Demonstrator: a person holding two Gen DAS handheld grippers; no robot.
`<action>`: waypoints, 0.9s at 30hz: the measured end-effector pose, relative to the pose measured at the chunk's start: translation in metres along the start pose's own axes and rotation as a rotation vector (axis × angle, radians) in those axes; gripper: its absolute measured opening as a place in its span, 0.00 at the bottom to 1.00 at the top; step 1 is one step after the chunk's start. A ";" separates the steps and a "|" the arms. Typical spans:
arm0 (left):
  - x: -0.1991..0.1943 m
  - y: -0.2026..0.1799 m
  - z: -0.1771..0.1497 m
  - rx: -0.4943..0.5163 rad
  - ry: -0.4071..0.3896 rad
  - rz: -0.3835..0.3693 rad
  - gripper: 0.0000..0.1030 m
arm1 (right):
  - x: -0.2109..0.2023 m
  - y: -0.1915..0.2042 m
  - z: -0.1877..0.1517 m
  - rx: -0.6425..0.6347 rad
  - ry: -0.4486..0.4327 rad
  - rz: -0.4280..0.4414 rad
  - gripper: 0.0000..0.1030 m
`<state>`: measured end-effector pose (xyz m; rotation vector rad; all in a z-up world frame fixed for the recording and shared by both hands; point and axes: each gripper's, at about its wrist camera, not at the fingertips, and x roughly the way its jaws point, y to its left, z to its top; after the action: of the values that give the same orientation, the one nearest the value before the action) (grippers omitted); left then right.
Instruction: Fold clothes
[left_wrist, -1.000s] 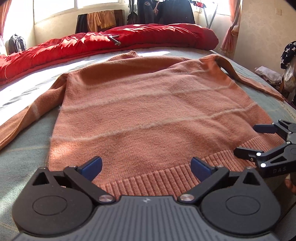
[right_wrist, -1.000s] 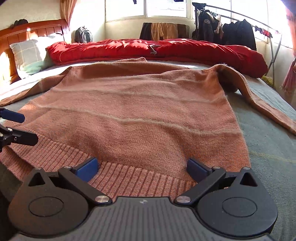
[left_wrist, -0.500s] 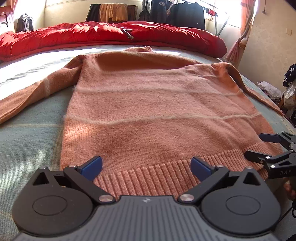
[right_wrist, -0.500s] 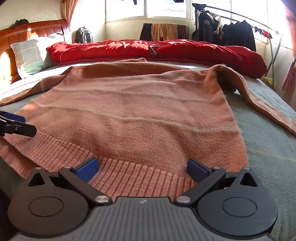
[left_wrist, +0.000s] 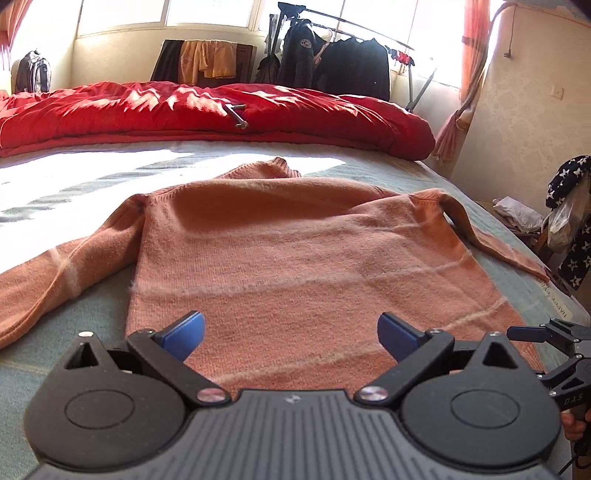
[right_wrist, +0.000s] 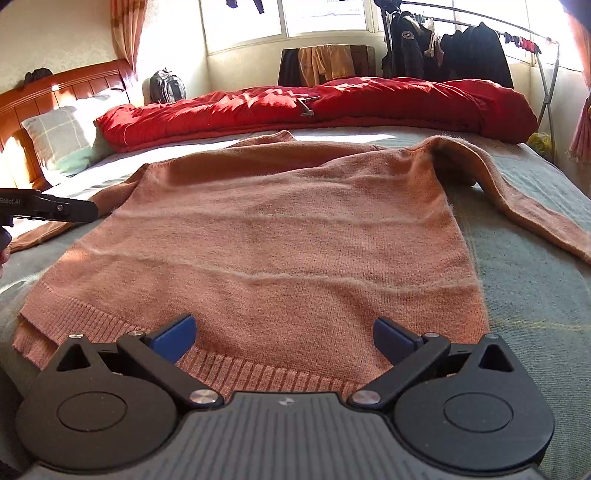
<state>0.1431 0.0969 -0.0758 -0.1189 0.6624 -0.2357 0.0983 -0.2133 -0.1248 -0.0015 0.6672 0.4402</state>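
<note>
An orange knit sweater (left_wrist: 303, 258) with pale stripes lies flat on the bed, hem toward me, both sleeves spread outward. My left gripper (left_wrist: 291, 330) hovers open above its lower left body, with nothing between the blue pads. My right gripper (right_wrist: 282, 334) is open over the ribbed hem (right_wrist: 258, 373), also with nothing between its pads. The sweater (right_wrist: 273, 236) fills the right wrist view. The right gripper (left_wrist: 546, 343) shows at the right edge of the left wrist view, and the left gripper (right_wrist: 51, 210) pokes in at the left edge of the right wrist view.
A red quilt (left_wrist: 207, 110) lies across the far side of the grey-green bedsheet (right_wrist: 535, 295). A pillow (right_wrist: 59, 140) and wooden headboard (right_wrist: 55, 92) are at far left. A clothes rack with dark jackets (left_wrist: 340, 66) stands by the window. Clutter (left_wrist: 569, 221) sits past the bed's right edge.
Both grippers have risen and tilted up, the left one moving forward over the sweater's body. The hem has slipped under the left gripper's body. Both stay open.
</note>
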 end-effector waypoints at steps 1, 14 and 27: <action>0.007 -0.002 0.005 0.009 0.002 -0.010 0.96 | 0.001 -0.002 0.003 0.000 0.003 0.006 1.00; 0.082 -0.008 -0.012 0.067 0.173 0.045 0.96 | 0.033 -0.016 0.006 0.009 0.038 -0.011 1.00; 0.040 -0.009 -0.032 0.055 0.208 0.095 0.97 | 0.034 -0.009 0.002 -0.031 0.045 -0.055 1.00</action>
<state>0.1520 0.0772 -0.1228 -0.0096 0.8652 -0.1755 0.1269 -0.2083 -0.1448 -0.0592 0.7034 0.3988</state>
